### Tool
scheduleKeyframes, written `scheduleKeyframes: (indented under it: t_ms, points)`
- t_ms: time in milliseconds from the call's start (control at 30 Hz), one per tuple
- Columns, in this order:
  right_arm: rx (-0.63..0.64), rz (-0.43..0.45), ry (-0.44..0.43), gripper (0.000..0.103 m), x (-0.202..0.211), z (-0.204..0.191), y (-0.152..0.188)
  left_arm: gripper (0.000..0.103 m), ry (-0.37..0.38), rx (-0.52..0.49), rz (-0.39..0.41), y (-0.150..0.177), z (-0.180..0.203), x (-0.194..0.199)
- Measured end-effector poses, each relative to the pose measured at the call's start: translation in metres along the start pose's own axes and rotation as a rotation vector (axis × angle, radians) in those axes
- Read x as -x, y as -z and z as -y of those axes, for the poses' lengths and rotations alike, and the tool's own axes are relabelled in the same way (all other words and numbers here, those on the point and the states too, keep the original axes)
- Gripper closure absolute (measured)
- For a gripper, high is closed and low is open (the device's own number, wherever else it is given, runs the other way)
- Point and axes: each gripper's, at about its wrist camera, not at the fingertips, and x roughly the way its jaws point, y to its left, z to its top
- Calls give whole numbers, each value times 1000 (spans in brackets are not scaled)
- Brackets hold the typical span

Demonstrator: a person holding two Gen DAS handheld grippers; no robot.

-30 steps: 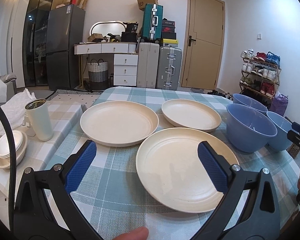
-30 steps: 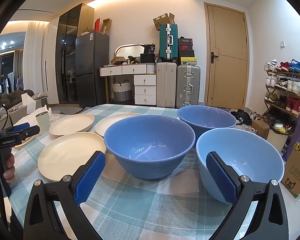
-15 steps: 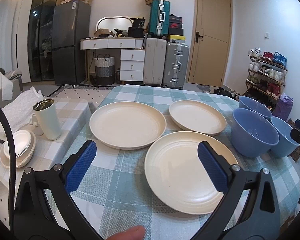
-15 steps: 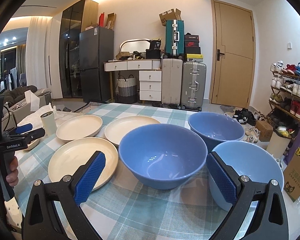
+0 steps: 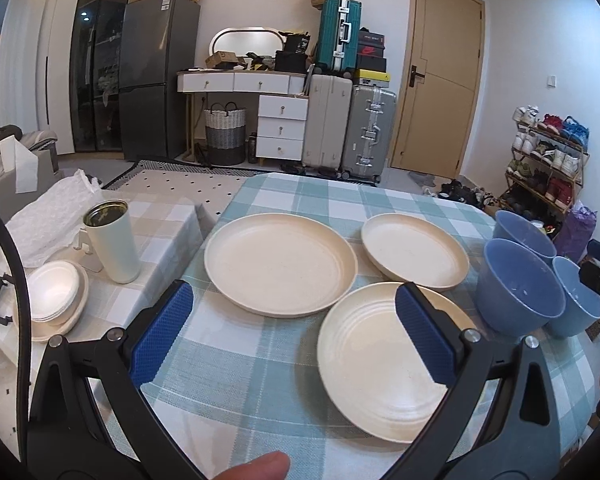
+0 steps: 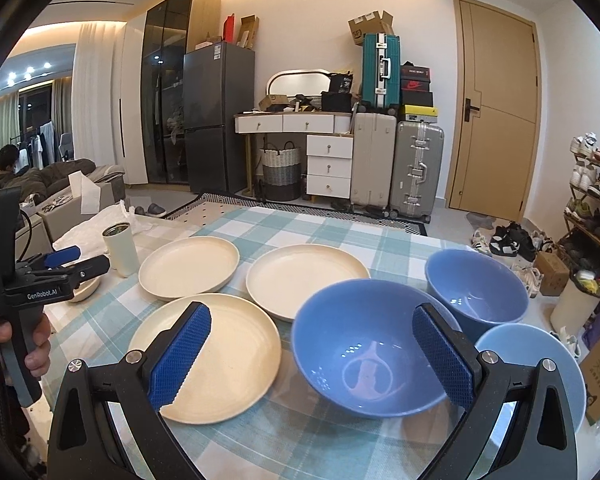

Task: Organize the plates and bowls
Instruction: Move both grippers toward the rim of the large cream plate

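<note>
Three cream plates lie on the checked table: a large one (image 5: pixel 280 264) at the back left, a smaller one (image 5: pixel 414 252) at the back right, and a ribbed one (image 5: pixel 372 364) nearest me. Three blue bowls stand to their right, the nearest (image 6: pixel 364 360) deep blue, one (image 6: pixel 476 292) behind it, a paler one (image 6: pixel 540 364) at the right edge. My left gripper (image 5: pixel 296 340) is open above the table's near edge, its right finger over the ribbed plate. My right gripper (image 6: pixel 312 356) is open, held above the ribbed plate (image 6: pixel 228 356) and the nearest bowl.
A white tumbler (image 5: pixel 112 240) and stacked white dishes (image 5: pixel 54 296) sit on a low side table at the left. The checked table (image 5: pixel 240 364) ends near the bowls on the right, beside a shoe rack (image 5: pixel 548 160). Suitcases (image 5: pixel 348 120) and a drawer unit stand behind.
Both grippers have risen and drawn back from the table, so plates and bowls look smaller and lower. Nothing was grasped or moved; both stay open.
</note>
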Motion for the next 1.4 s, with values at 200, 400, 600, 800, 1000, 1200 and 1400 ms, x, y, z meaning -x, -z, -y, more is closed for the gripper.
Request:
scheduleKeyframes:
  t_ms: [200,400,600,800,1000,1200,1400]
  points:
    - [20,-18,-21,1,-19,-14,-16,2,-33,27,-25,-8,-14,-9]
    - [26,-42,-45,1,-41,-26,-33,2,-66,30,-53,-14,-27,-25]
    - [52,-71,-79,1,-67,-42,-45,2,-86,48,-81,-17,-32,-42]
    - [90,-99,-108,1,-94,-63,-56,2,-92,51,-111,-18,-40,-63]
    - [109,-142,-130,1,-127,-78,-58,3,-71,98,-131,-17,-54,-82]
    - [130,-175,-151,1,-157,-92,-62,3,-87,104,-147,-17,-63,-97]
    - [139,-206,-169,1,-183,-100,-65,6,-101,85,-171,-17,-66,-114]
